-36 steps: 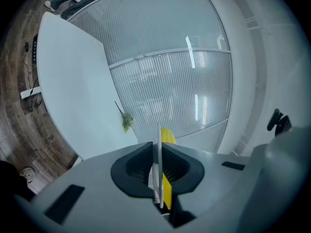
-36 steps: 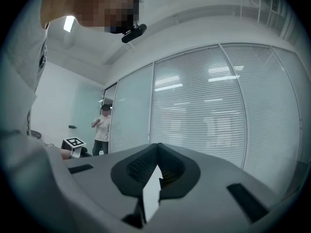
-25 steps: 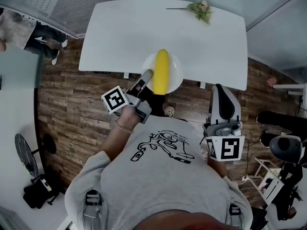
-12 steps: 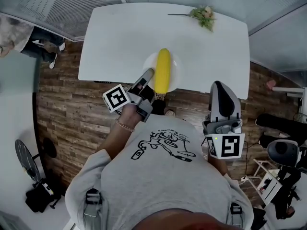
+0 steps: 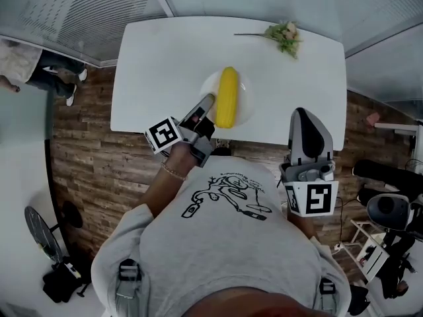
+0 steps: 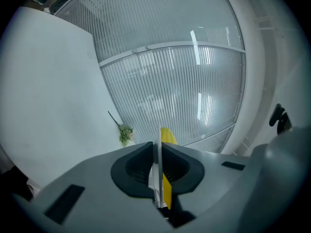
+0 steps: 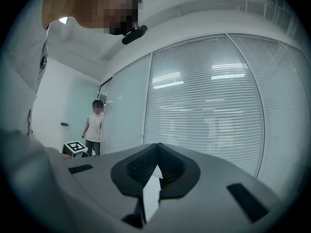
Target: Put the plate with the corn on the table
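At near edge of table (image 5: 165,65) | plate (image 5: 246,102) with corn (image 5: 227,98), rim clamped in left gripper (image 5: 207,102) | right gripper (image 5: 303,113) closed, empty

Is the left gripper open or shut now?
Shut. The left gripper has its jaws pressed on the thin rim of the plate.

On the surface (image 5: 158,65) I can pass freely over the left half and far edge; only a flower sprig (image 5: 285,35) blocks the far right corner.

Dark wood-plank floor (image 5: 92,170), white slatted blinds (image 5: 73,12), standing fan (image 5: 41,226) at left.
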`<state>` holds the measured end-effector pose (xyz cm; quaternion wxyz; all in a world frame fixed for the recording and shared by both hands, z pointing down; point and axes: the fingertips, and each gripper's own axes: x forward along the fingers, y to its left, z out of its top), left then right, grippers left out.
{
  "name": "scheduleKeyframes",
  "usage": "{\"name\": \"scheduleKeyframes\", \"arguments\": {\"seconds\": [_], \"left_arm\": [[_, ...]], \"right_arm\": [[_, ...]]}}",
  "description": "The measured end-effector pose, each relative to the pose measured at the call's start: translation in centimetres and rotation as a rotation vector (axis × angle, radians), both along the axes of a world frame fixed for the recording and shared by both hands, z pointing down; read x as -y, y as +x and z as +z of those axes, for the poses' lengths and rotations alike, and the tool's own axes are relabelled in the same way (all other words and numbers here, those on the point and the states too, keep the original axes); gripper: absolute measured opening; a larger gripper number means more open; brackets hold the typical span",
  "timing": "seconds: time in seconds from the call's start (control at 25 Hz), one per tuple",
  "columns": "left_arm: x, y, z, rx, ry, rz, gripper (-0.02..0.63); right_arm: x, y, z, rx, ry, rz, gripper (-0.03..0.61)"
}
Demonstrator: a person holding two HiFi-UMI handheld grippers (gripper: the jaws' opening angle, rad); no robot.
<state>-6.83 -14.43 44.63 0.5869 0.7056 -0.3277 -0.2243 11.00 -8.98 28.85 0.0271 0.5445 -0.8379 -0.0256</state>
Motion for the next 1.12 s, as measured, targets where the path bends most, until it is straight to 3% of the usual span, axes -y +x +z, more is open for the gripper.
{"name": "scheduleKeyframes", "arguments": {"seconds": [0.4, 0.76, 1.12], "left_arm": [[4.5, -0.1, 0.7, 0.0, 0.0, 0.047, 0.035], [6.0, 0.6, 2.2, 0.006, -0.013, 0.028, 0.035], [6.9, 0.6, 6.8, 0.06, -0.026, 0.027, 0.035]], "right_arm": [[3.8, -0.5, 0.9, 0.015, -0.011, 0.048, 0.006], [5.3, 0.4, 0.9, 0.007, -0.013, 0.025, 0.006], [5.2, 1.1, 1.0, 0.01, -0.011, 0.019, 0.006]]}}
